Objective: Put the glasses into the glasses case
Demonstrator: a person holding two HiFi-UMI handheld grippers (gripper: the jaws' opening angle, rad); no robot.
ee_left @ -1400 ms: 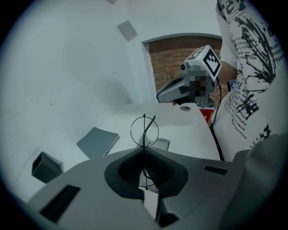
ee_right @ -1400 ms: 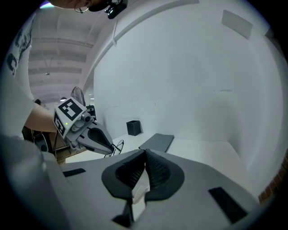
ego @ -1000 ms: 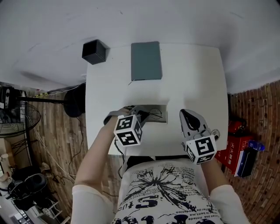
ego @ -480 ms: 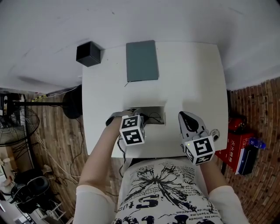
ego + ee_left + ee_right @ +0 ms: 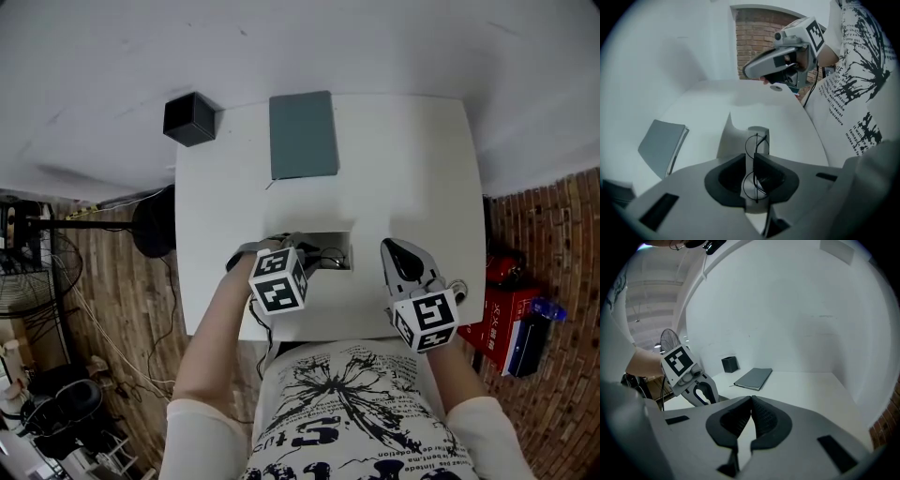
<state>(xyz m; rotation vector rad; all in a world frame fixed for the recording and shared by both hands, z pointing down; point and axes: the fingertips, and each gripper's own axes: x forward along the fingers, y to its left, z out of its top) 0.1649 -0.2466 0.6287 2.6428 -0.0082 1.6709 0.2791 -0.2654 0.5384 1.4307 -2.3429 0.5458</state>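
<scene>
White tabletop (image 5: 412,159) fills the space against a plain white wall, with wood flooring and brick beyond its edges. Near the front edge lies the pale grey, open glasses case (image 5: 337,247). The left gripper (image 5: 751,161) is clenched on the thin black wire-rimmed round glasses (image 5: 756,146), which it pinches near the bridge, one lens beyond the jaws and one behind them. The glasses hang over the case's open tray. The right gripper (image 5: 751,404) hovers off to the side with its jaws pressed together on nothing.

The step in hand looks like lowering the glasses into the case. Doing it well probably means lining the frame up along the length of the tray, bringing it down flat, and loosening the jaws only once the frame is bearing on the lining. The wire is slight and could twist under a hard squeeze or spring out if dropped. The idle gripper could steady the case's raised flap (image 5: 727,136).

From the head view the left marker cube and forearm cover most of the case, so its depth is unclear. I cannot tell whether the temples are folded or whether the frame already touches the lining.
</scene>
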